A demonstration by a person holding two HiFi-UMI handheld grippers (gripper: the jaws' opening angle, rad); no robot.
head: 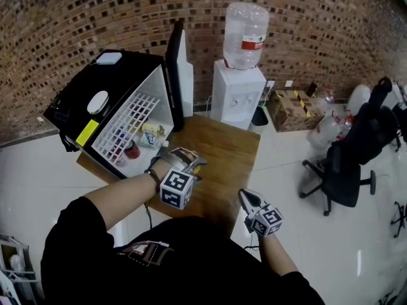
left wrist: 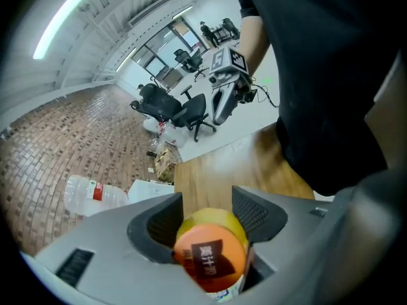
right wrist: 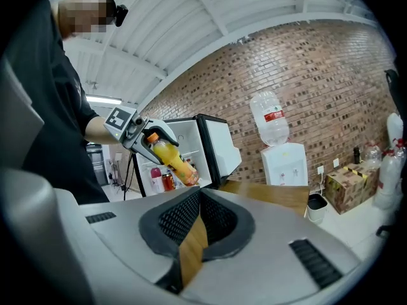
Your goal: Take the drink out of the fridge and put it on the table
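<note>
The drink is an orange juice bottle [left wrist: 210, 256] with an orange cap, and my left gripper [left wrist: 206, 211] is shut on it just below the cap. In the right gripper view that bottle [right wrist: 172, 159] hangs tilted in the left gripper [right wrist: 137, 132], in front of the open black-and-white fridge [right wrist: 181, 151]. From the head view, the left gripper [head: 184, 159] is over the wooden table [head: 222, 151], just outside the fridge [head: 121, 107]. My right gripper [head: 246, 197] hangs off the table's near right corner, its jaws shut with nothing in them.
The fridge door [head: 180, 75] stands open toward the back. A red can [head: 132, 150] and a carton [head: 151, 134] remain on the fridge shelf. A water dispenser [head: 238, 91] stands behind the table, with a cardboard box [head: 289, 110] and a black office chair [head: 346, 164] to the right.
</note>
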